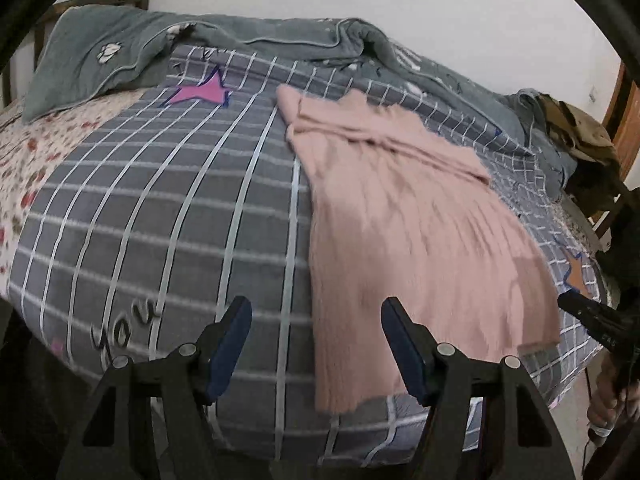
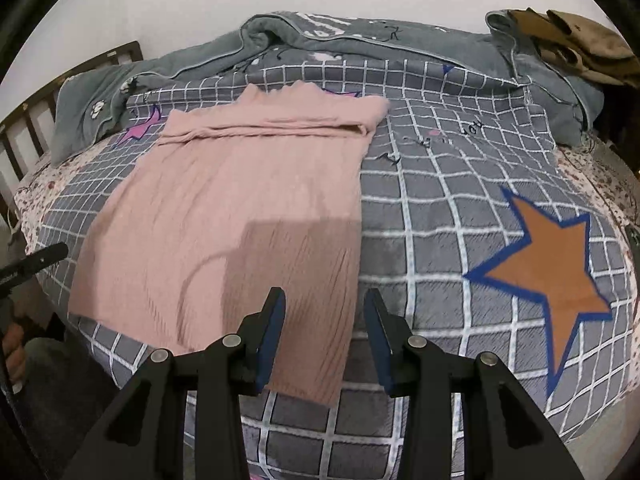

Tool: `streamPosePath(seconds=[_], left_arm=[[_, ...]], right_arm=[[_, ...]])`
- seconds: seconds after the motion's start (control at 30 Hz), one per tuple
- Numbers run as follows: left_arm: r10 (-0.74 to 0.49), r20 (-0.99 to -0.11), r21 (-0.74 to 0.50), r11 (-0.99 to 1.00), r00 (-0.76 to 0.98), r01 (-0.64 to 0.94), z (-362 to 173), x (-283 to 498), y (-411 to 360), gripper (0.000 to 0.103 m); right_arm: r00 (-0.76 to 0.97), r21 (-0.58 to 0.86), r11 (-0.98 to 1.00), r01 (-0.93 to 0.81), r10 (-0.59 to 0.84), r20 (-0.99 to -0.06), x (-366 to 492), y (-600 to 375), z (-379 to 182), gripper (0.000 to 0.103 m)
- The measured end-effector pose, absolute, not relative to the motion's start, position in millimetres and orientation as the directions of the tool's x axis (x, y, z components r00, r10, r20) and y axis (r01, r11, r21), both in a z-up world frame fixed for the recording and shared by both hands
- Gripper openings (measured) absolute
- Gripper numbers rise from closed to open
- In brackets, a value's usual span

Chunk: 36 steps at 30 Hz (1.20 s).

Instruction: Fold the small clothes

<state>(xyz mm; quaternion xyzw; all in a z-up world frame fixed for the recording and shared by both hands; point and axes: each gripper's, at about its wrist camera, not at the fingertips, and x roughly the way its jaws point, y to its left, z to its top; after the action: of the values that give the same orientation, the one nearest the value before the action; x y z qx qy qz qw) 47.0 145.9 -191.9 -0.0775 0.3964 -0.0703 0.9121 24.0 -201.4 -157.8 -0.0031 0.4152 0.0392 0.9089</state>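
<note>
1. On the far left, a grey pillow point(image 1: 92, 60) is lying against the headboard, and a rumpled grey quilt point(image 1: 304, 40) is running along the far edge of the bed.
2. The left gripper point(image 1: 316, 344) is hovering over the near edge of the checked bedspread point(image 1: 160, 208). Its fingers are spread wide and are holding nothing. The near left corner of the pink garment point(image 1: 404, 216) is lying just beside its right finger.
3. The pink garment is lying in the middle of the bedspread, with its hem reaching the near edge. It looks like a ribbed knit. The far part is already folded over, with the sleeves seemingly tucked across it, so the shape is a long rectangle. The body looks mostly flat; motion blur is hiding the fine creases.
4. The right gripper point(image 2: 325, 334) is hanging over the near right corner of the garment. Its fingers are also spread apart and empty, and the right edge of the cloth is passing between them in the right wrist view.
5. I judge that one fold is done and both grippers are lining up for the next one. The next move probably calls for pinching the two near corners together and carrying the hem evenly toward the far end.
6. On the right, an orange star point(image 2: 548, 276) is printed on the bedspread, and brown clothing point(image 2: 580, 44) is piled in the far right corner.
</note>
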Motion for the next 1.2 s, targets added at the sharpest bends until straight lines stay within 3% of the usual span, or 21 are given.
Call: streamPosePath(seconds=[0.27,0.53,0.77,0.9,1.2], left_arm=[[-0.19,-0.744,-0.209,0.977,0.641,0.048,-215,47,139,0.063],[-0.207,-0.763,-0.227,0.973,0.613,0.047,-231,52,131,0.049],[-0.213,-0.766,-0.238,0.97,0.606,0.04,-232,55,125,0.023],[-0.195,-0.768,-0.217,0.975,0.611,0.04,-233,52,122,0.015],[-0.21,-0.771,-0.236,0.971,0.601,0.037,-234,52,123,0.015]], right_arm=[[0.638,0.096,0.99,-0.103,0.14,-0.757,19,-201,-176,0.04],[0.621,0.099,0.987,-0.13,0.158,-0.768,25,-200,-196,0.04],[0.611,0.107,0.984,-0.141,0.172,-0.773,24,-203,-200,0.04],[0.626,0.09,0.989,-0.115,0.143,-0.767,17,-212,-194,0.039],[0.596,0.221,0.97,-0.104,0.239,-0.767,18,-223,-208,0.039]])
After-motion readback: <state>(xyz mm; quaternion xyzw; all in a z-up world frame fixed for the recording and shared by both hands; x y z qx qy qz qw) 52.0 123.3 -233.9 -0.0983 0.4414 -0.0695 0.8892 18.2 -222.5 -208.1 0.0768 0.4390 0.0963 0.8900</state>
